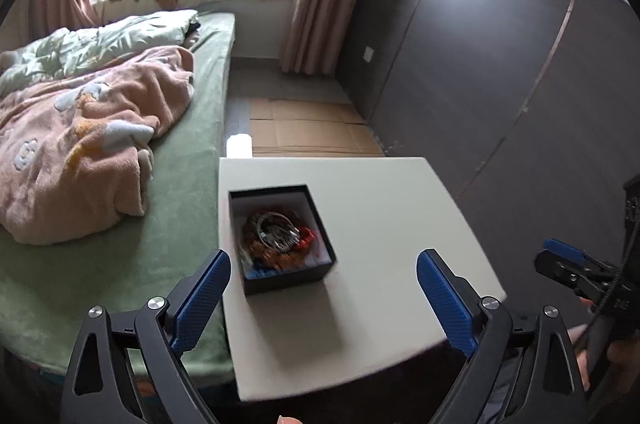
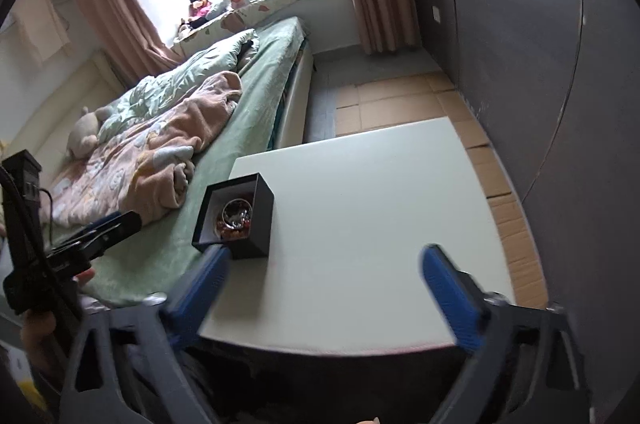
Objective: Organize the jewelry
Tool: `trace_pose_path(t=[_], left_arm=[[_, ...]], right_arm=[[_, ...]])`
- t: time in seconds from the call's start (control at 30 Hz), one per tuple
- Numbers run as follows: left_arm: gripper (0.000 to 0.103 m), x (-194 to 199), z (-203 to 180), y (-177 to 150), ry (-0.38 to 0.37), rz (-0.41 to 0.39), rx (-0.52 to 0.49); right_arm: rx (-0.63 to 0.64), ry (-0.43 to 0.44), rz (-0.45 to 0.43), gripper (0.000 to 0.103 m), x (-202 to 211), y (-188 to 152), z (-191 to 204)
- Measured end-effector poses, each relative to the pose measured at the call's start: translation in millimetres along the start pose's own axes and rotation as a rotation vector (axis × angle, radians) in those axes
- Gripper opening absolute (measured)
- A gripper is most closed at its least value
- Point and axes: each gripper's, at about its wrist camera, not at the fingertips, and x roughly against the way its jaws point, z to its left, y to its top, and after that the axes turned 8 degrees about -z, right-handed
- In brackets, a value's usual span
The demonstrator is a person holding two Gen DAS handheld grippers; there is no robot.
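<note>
Black box (image 1: 282, 238) of tangled jewelry (image 1: 276, 234) sits near the table's (image 1: 380, 207) left edge; both claws, left (image 1: 324, 294) and right (image 2: 324, 288), gape wide and empty, so a nudge could tip it off.

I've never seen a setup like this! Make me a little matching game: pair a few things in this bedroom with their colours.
Things:
1. jewelry box
2. table
3. bed sheet
4. pads of the left hand-held gripper

Colours:
a. green
b. blue
c. black
d. white

Pairs: 1-c, 2-d, 3-a, 4-b
</note>
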Motion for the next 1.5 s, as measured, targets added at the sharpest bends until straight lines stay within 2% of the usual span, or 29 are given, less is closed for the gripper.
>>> trace_pose_path(t=[0.17,0.43,0.6,0.8,0.87,1.03,1.5], left_arm=[[0.096,28,-3,-16,0.012,-0.070,-0.034],[0.096,46,-14,-35,0.043,-0.144,-0.122],[0.096,56,-28,-51,0.020,-0.192,-0.190],[0.098,64,-22,-60,0.022,-0.233,-0.138],[0.099,66,-26,-62,0.034,-0.246,-0.151],[0.099,70,-31,-66,0.055,-0.265,-0.169],[0.099,68,-21,-66,0.031,-0.231,-0.102]], right_arm=[[0.019,-0.015,-0.006,0.103,19,-19,4],[0.045,-0.046,-0.036,0.103,45,-39,6],[0.063,-0.056,-0.066,0.103,53,-47,10],[0.091,-0.077,-0.097,0.103,59,-61,15],[0.090,-0.098,-0.128,0.103,65,-63,16],[0.022,-0.100,-0.135,0.103,69,-67,5],[0.041,-0.106,-0.151,0.103,71,-72,17]])
